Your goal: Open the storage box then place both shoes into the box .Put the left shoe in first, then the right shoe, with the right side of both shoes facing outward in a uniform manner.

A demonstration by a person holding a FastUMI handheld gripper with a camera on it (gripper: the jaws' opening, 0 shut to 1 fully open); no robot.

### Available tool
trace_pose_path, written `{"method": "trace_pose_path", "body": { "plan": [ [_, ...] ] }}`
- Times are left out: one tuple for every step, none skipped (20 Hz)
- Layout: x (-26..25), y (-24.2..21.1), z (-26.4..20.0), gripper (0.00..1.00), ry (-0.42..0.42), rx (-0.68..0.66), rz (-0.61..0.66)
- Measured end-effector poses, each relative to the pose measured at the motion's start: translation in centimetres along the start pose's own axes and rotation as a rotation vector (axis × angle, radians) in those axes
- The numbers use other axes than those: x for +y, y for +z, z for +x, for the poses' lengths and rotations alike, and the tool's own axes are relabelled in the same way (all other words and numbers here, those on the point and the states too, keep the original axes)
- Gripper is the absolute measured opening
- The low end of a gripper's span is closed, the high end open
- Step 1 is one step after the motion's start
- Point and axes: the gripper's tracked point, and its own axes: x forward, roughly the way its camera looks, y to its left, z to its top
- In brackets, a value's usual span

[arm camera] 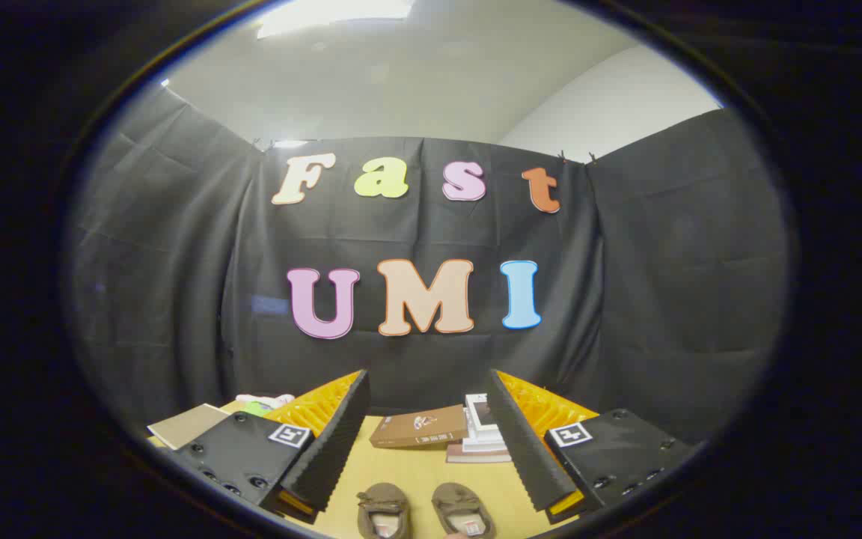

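— Brown pair on the tabletop (416, 468), is it?
— Yes: two shoes, left one (383, 509) and right one (463, 509), side by side, low between the gripper (428, 397) fingers.
— And the fingers?
— Spread wide, holding nothing.
— Beyond them?
— A brown box (420, 428) lying flat, closed, touching a stack of books (485, 433).

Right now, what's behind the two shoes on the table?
Behind the two shoes lies a closed brown box, with stacked books beside it. What is inside the box is hidden. The open gripper holds nothing.
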Motion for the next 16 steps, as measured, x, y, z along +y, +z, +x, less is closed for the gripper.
{"method": "trace_pose_path", "body": {
  "plan": [
    [-0.2,0.1,0.0,0.99,-0.002,-0.003,0.001],
    [-0.3,0.1,0.1,0.99,-0.002,-0.003,0.000],
    [-0.4,-0.1,0.2,0.99,-0.002,-0.004,-0.002],
    [-0.5,-0.1,0.4,0.99,-0.003,-0.005,-0.009],
    [-0.5,-0.3,0.5,0.99,-0.005,-0.004,-0.013],
    [-0.5,-0.3,0.6,0.99,-0.004,-0.004,-0.012],
    [-0.4,-0.5,0.6,0.99,-0.001,-0.003,-0.008],
    [-0.3,-0.5,0.6,0.99,0.001,-0.002,-0.004],
    [-0.4,-0.7,0.6,0.99,0.003,-0.002,-0.004],
    [-0.5,-0.7,0.7,0.99,0.006,-0.001,-0.006],
    [-0.5,-0.8,0.8,0.99,0.005,0.002,-0.008],
    [-0.7,-0.9,0.9,0.99,0.004,0.002,-0.009],
    [-0.8,-0.9,0.8,0.99,0.003,0.003,-0.008],
    [-0.9,-0.9,0.9,0.99,0.000,0.004,-0.006],
    [-1.0,-1.1,1.0,0.99,0.000,0.005,-0.005],
    [-1.0,-1.2,1.1,0.99,0.001,0.007,-0.005]
  ]
}}
